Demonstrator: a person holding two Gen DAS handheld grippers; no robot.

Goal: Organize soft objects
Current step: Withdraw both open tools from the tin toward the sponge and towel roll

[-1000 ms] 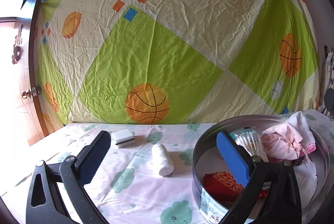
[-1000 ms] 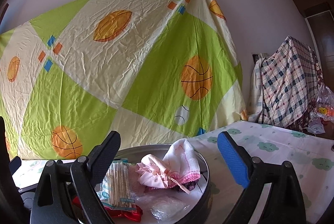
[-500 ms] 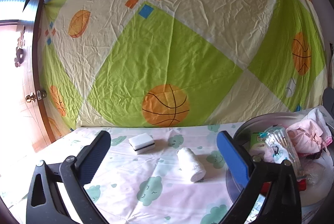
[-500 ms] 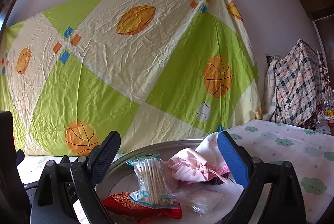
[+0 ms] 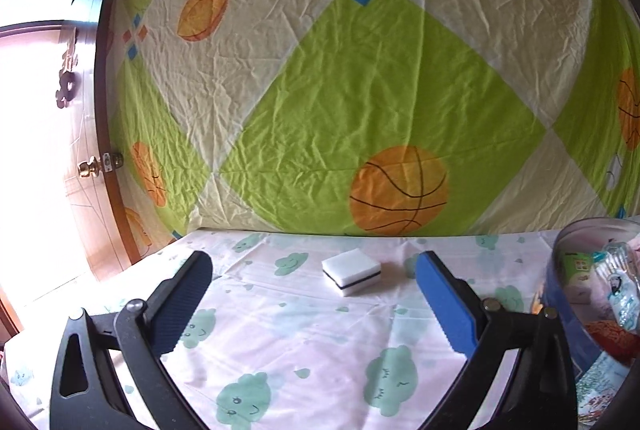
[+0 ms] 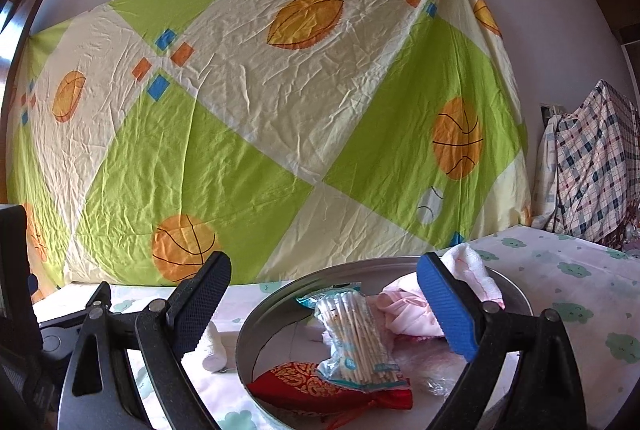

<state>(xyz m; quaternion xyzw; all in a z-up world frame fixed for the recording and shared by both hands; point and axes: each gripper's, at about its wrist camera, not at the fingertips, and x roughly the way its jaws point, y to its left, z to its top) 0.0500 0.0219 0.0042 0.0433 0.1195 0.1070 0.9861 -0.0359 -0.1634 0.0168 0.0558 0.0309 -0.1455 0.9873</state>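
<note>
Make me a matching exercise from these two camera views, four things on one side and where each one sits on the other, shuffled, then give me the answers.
Things:
1. sponge
2. bag of cotton swabs
3. white roll
4. plaid cloth

Places:
A. hanging at the wall, far right of the right wrist view
B. inside the round metal tin, lying on a red pouch
C. alone on the cloud-print tablecloth, ahead between the open fingers of the left gripper
D. on the tablecloth just outside the tin's left wall

Pairs: 1-C, 2-B, 3-D, 4-A
</note>
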